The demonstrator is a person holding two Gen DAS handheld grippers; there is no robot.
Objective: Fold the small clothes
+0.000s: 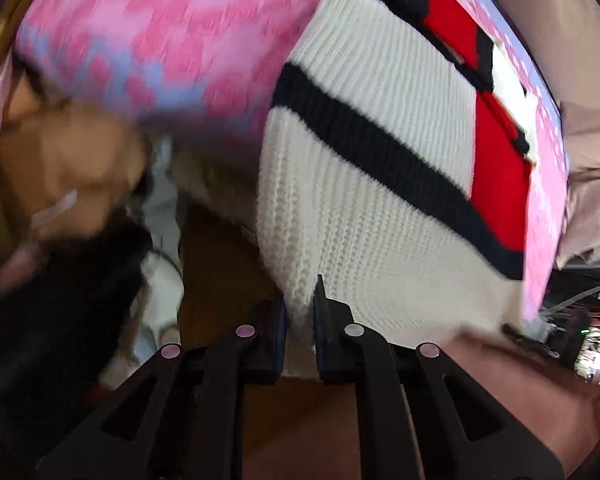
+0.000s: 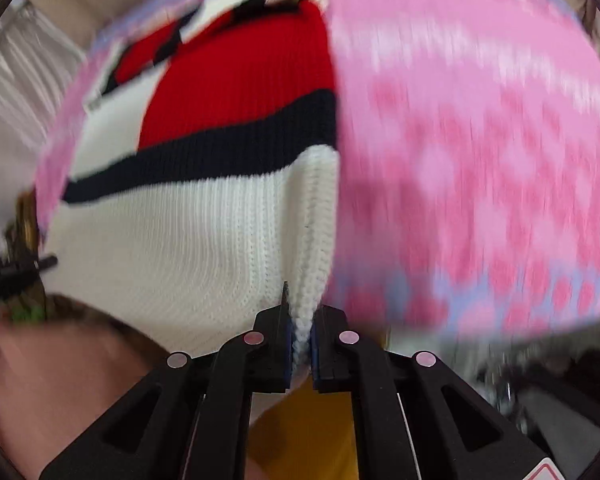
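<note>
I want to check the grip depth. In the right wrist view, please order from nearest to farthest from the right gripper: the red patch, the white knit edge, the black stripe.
1. White knit edge: pinched in the right gripper.
2. Black stripe: across the sweater, above the white part.
3. Red patch: beyond the stripe, top centre.
</note>
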